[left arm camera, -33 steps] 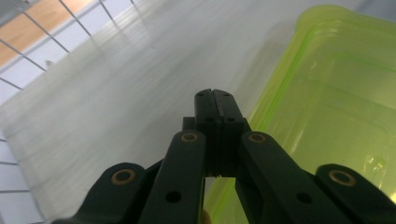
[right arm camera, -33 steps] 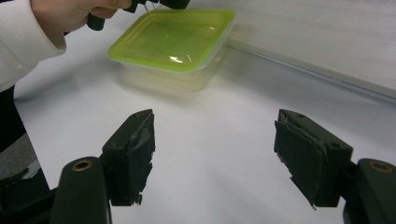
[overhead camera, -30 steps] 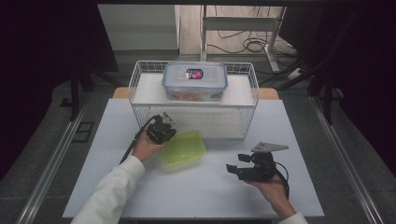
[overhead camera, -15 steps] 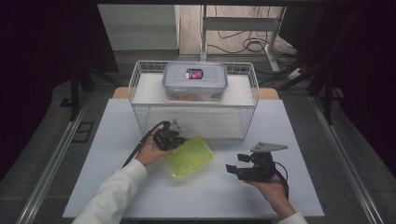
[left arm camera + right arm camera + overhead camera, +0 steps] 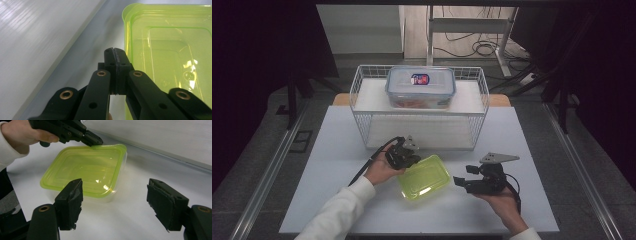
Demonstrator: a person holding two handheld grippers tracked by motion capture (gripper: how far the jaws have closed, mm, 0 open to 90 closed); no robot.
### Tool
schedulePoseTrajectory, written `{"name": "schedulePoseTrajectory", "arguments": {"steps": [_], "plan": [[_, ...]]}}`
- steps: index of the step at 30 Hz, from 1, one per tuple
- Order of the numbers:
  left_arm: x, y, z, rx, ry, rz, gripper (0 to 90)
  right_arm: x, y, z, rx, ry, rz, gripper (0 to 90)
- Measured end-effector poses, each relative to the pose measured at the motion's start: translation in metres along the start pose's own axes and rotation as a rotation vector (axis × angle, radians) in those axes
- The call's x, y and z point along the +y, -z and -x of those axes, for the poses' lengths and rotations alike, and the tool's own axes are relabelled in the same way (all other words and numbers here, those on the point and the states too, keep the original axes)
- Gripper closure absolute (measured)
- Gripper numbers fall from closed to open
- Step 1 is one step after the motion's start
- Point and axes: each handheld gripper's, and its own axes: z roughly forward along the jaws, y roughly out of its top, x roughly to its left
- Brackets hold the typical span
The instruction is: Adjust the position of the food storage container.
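Now pinched shut, left claw (image 5: 408,157) nudging translucent lime-green plastic container (image 5: 424,176) rightward, likely toward wide-open, empty right claw (image 5: 460,182).

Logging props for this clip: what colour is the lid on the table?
Translucent yellow-green; the lid shows best in the right gripper view.

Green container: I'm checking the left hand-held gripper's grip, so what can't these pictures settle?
- Left hand-held gripper, its own view: jaws shut beside the green container; whether they pinch the rim is unclear.
- High view: the hand covers that contact.
- Clear lidded box in the wire basket: contents and label too small.
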Motion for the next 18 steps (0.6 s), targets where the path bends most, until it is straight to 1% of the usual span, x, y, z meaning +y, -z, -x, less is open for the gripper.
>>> {"name": "schedulePoseTrajectory", "arguments": {"steps": [2, 5, 6, 7, 9, 10, 11, 13, 14, 15, 16, 17, 18], "plan": [[0.001, -0.001, 0.003, -0.009, 0.002, 0.001, 90.0, 0.0, 0.0, 0.0, -0.001, -0.003, 0.0, 28.9], [0.003, -0.002, 0.009, -0.019, -0.013, 0.001, 90.0, 0.0, 0.0, 0.0, -0.001, 0.0, -0.001, 28.9], [0.004, -0.003, 0.011, -0.02, -0.022, -0.003, 90.0, 0.0, 0.0, 0.0, -0.001, 0.0, -0.001, 28.8], [0.006, -0.003, 0.012, -0.021, -0.041, -0.013, 90.0, 0.0, 0.0, 0.0, -0.001, 0.001, -0.001, 28.8], [0.007, -0.004, 0.015, -0.03, -0.033, -0.006, 90.0, 0.0, 0.0, 0.0, -0.003, -0.004, -0.001, 28.9], [0.008, -0.004, 0.016, -0.028, -0.046, -0.008, 90.0, 0.0, 0.0, 0.001, -0.002, -0.006, -0.002, 28.9], [0.008, -0.004, 0.017, -0.026, -0.032, -0.004, 90.0, 0.0, 0.001, 0.001, -0.004, -0.006, -0.001, 28.9], [0.007, -0.001, 0.017, -0.01, -0.022, 0.007, 90.0, 0.0, 0.001, 0.001, -0.005, -0.011, 0.001, 28.9], [0.007, 0.002, 0.015, 0.001, -0.031, 0.006, 90.0, 0.0, 0.001, 0.002, -0.006, -0.01, 0.003, 28.9], [0.005, 0.008, 0.013, 0.012, 0.0, 0.023, 90.0, 0.0, 0.002, 0.002, -0.007, -0.01, 0.004, 29.0], [0.003, 0.014, 0.01, 0.019, 0.015, 0.035, 90.0, 0.0, 0.002, 0.002, -0.008, -0.009, 0.006, 29.0], [0.001, 0.02, 0.009, 0.024, 0.05, 0.055, 90.0, 0.0, 0.003, 0.002, -0.007, -0.013, 0.006, 29.1], [-0.002, 0.025, 0.008, 0.03, 0.07, 0.066, 90.0, 0.0, 0.004, 0.003, -0.009, -0.008, 0.011, 29.1]]}}
